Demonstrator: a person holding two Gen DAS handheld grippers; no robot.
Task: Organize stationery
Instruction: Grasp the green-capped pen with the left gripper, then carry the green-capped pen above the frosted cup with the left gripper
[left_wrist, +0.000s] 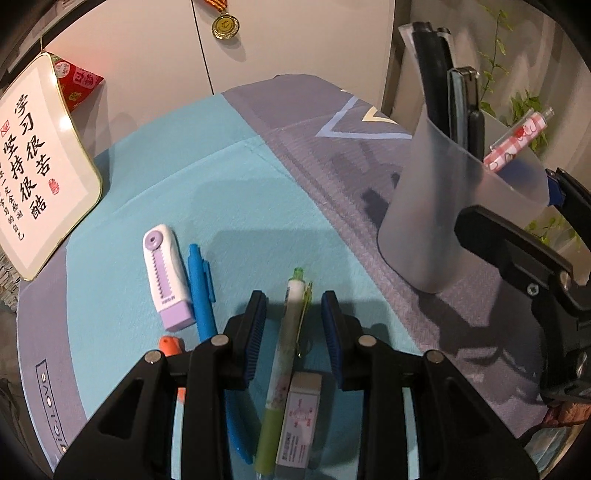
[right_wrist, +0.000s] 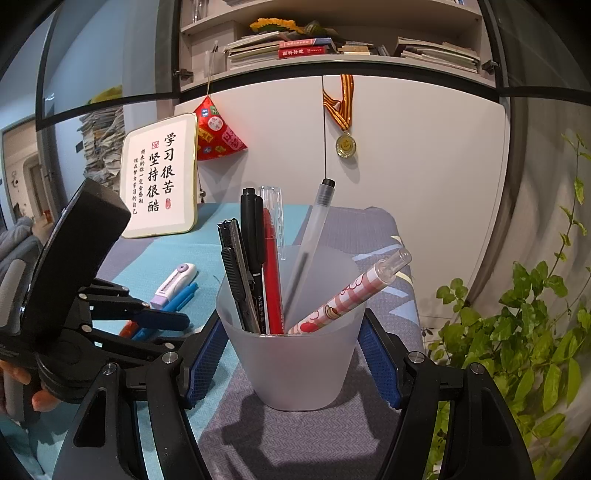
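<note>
Right wrist view: the frosted cup (right_wrist: 295, 354) is clamped between the pads of the right gripper (right_wrist: 293, 363), and several pens are already stood in it. Left on the mat (left_wrist: 122, 221) are a green pen (left_wrist: 288, 350), eraser (left_wrist: 299, 424), blue pen (left_wrist: 203, 291) and correction tape (left_wrist: 166, 277). The green pen is straddled, ungripped, by the partly open left gripper (left_wrist: 293, 325).

left hand-held gripper (left_wrist: 293, 306): black plastic linkage arms with triangular cut-outs, round silver pivot pins
left fingers (left_wrist: 258, 332): black, faced with ribbed blue pads
right hand-held gripper (right_wrist: 291, 354): same black frame, silver pins
right fingers (right_wrist: 207, 354): blue textured pads
sleeve (right_wrist: 22, 236): grey fabric at the frame's left edge
</note>
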